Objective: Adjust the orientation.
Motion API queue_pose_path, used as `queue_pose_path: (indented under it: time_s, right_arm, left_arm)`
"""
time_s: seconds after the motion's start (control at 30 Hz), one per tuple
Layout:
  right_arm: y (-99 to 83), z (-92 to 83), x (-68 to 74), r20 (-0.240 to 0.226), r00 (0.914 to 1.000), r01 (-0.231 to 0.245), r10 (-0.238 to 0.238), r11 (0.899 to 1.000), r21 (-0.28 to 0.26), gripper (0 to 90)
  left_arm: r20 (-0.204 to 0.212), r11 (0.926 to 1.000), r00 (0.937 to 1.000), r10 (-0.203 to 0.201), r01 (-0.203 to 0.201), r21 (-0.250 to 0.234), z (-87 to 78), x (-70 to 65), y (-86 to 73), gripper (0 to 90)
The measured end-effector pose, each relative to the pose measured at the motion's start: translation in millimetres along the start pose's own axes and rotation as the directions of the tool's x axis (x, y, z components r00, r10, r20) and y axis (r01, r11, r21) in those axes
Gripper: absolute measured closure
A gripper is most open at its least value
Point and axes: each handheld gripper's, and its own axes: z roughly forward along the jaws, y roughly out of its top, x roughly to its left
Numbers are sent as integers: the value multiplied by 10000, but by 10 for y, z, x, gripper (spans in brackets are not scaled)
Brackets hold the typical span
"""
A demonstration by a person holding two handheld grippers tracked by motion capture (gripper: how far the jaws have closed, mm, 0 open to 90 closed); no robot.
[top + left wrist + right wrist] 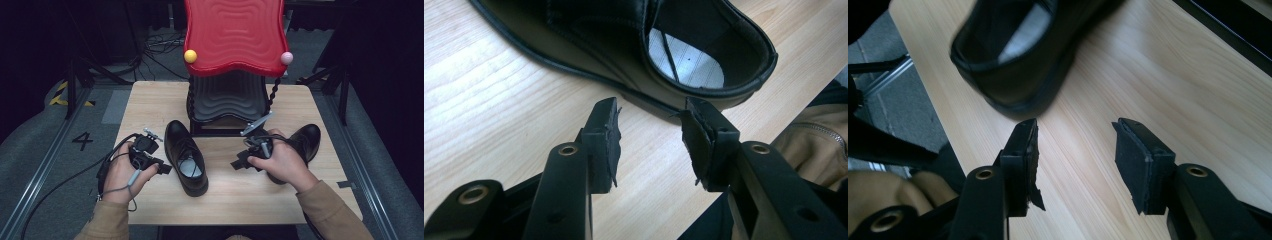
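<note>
Shoe no. 1 (186,156), black leather lace-up, sits mid-table, toe pointing away from me toward the rack, heel near my edge; laces loose inside, pale insole showing. Shoe no. 2 (304,142) is off to the right, partly under my right hand (280,162), well apart from the first. Looks like I'm pairing them up, or getting them onto the red-and-black rack (234,37) at the back of the table (150,100).

Left gripper (162,167): jaws wide apart, nothing between them, pads bare. It's parked just beside the shoe's heel side w/ the gap aimed at the heel rim (744,92), prob. because the stiff collar there is the easiest bit to pinch w/o crushing the upper.

Right gripper (239,164): also open, empty, pointing left across the bare wood toward shoe no. 1's heel (1008,85). Not touching it yet. My guess: it's coming in on the other side so both claws bracket the heel and the shoe can't slide or twist when I lift.

Risk: smooth leather, thin rim, so the grip may slip.
</note>
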Motion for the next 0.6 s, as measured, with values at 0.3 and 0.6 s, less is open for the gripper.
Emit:
queue_pose_path:
  time_s: [0.3, 0.6]
  right_arm:
    - [534, 597, 121, 204, 9981, -586, 585, 9983, 40, 521]
    - [720, 992, 101, 882, 9824, -1686, 1649, 9850, 361, 756]
  left_arm:
    - [-64, 9980, 9983, -582, 581, -267, -15, 62, -202, 587]
    - [-144, 9958, 9957, -910, 908, -148, -5, 121, -257, 579]
